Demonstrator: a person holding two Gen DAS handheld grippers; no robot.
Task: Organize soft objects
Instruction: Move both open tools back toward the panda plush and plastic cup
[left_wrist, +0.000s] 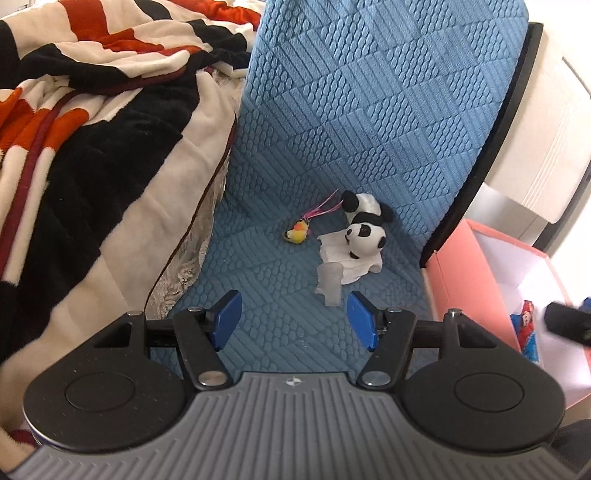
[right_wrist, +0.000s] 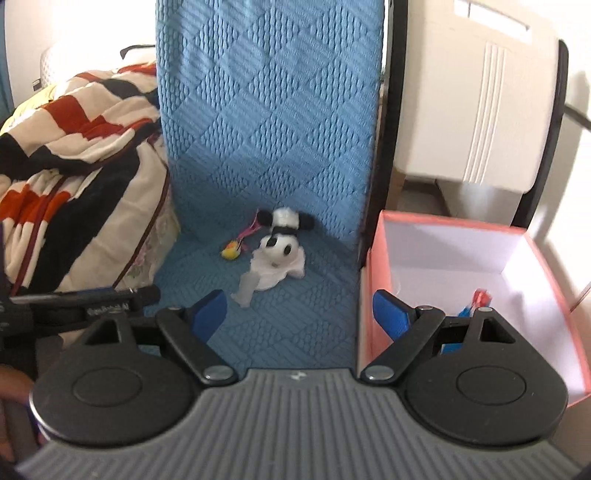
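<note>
Your left gripper (left_wrist: 293, 320), jaws spread and empty, sits nearest the panda plush (left_wrist: 364, 230), which lies straight ahead beside the pink box (left_wrist: 452, 266), while your right gripper (right_wrist: 300, 319) hangs empty too, straddling that box's wall.

Panda plush (left_wrist: 364, 230) on blue cushion (left_wrist: 258, 266)
</note>
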